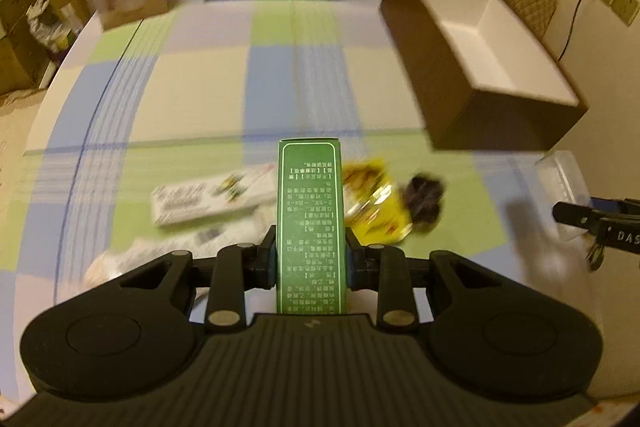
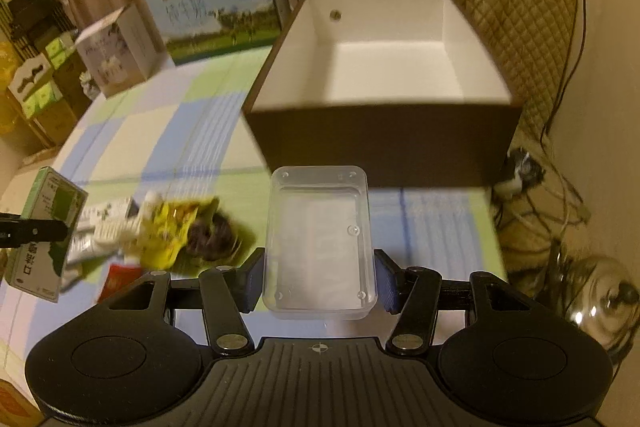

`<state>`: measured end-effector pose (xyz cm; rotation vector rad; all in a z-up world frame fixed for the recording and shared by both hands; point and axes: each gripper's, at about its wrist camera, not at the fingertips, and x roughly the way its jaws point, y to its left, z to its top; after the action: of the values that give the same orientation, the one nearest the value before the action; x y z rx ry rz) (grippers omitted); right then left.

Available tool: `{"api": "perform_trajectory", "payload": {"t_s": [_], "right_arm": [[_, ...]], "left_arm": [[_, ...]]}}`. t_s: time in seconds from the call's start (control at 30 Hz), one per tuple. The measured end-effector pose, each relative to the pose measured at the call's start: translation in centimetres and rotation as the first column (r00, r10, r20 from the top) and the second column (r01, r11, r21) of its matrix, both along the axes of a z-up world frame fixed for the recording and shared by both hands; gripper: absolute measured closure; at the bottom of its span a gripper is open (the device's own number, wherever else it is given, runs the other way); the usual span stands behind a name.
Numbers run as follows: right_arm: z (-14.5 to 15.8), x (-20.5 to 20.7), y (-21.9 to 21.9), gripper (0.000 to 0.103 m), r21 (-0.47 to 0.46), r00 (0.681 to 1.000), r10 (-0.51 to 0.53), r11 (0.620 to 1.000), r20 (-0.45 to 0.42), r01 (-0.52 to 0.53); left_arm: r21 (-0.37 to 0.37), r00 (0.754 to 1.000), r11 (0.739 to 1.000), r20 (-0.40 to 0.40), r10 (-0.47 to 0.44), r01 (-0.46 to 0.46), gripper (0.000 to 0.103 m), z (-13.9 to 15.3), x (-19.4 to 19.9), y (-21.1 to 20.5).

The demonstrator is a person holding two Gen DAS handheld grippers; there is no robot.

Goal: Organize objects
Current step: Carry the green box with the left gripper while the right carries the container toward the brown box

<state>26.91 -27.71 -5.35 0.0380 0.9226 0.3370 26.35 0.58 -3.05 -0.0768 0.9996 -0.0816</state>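
On the checked worktop [image 1: 200, 87] nothing has yet gone into the brown bin [image 2: 384, 143], whose white inside looks bare, so I judge the sorting barely begun. Two things are lifted clear: the left gripper [image 1: 310, 259] has its jaws pinching a green box [image 1: 310, 227], and the right gripper [image 2: 320, 275] has its jaws clamped on the sides of a clear tub [image 2: 320, 239]. Left on the cloth at about 9 o'clock from the tub lie a yellow packet [image 2: 176, 231], a dark lump [image 2: 212, 235], a white carton [image 1: 208, 197] and a red item [image 2: 120, 277]; all would need moving, I think.

Only the right wrist view looks down into the bin, at 12 o'clock, and shows the red item and the green box's broad face [image 2: 44, 231]. Only the left wrist view shows the box's printed narrow side, with the bin at 2 o'clock, and the white carton at full length
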Motion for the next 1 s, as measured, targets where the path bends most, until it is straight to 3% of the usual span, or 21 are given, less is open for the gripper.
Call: {"api": "perform_trajectory", "payload": {"t_s": [0.4, 0.53, 1.0], "right_arm": [[3.3, 9.1, -5.6, 0.051, 0.039, 0.998, -0.011, 0.999, 0.063, 0.008], [2.8, 12.4, -6.5, 0.051, 0.032, 0.999, -0.023, 0.999, 0.049, 0.022], [-1.9, 19.6, -6.2, 0.051, -0.044, 0.997, 0.011, 0.999, -0.071, -0.014]], "left_arm": [[-0.117, 0.993, 0.992, 0.113, -0.036, 0.050, 0.078, 4.3, 9.4, -11.1], [-0.098, 0.989, 0.993, 0.133, -0.057, 0.071, 0.078, 4.9, 12.8, -14.9], [-0.061, 0.998, 0.997, -0.002, -0.056, 0.056, 0.078, -0.1, 22.5, -22.1]]}}
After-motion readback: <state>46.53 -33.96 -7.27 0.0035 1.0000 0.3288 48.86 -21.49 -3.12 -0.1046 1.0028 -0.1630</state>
